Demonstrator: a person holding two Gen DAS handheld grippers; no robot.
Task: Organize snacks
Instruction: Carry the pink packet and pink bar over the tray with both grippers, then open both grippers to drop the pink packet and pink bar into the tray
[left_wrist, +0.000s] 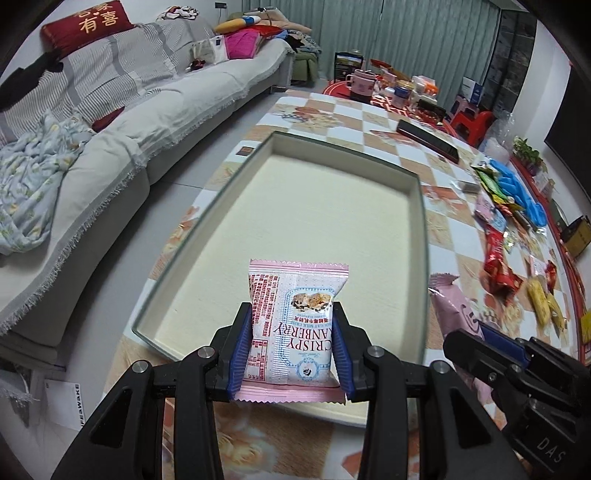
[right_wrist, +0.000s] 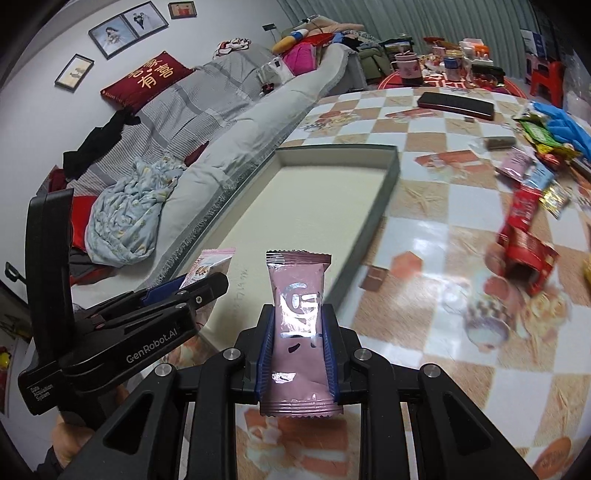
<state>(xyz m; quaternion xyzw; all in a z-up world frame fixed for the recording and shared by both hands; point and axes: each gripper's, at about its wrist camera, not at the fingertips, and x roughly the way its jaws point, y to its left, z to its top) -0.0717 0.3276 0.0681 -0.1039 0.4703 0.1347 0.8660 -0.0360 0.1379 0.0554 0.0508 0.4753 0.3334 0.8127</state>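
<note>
Cranberry packet (left_wrist: 293, 325) between left gripper (left_wrist: 293, 314) pads

One shallow tray (left_wrist: 413, 192) lies on the checkered surface (left_wrist: 436, 236). Two tongs, left (left_wrist: 293, 321) and right (right_wrist: 297, 321), each carry one packet: one white cranberry packet (left_wrist: 291, 325), one pink packet (right_wrist: 297, 314).

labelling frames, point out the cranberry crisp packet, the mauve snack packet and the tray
cranberry crisp packet (left_wrist: 295, 325), left wrist view, middle of its printed face
mauve snack packet (right_wrist: 298, 325), right wrist view, middle of the wrapper
tray (left_wrist: 415, 192), left wrist view, its right-hand wall
</note>
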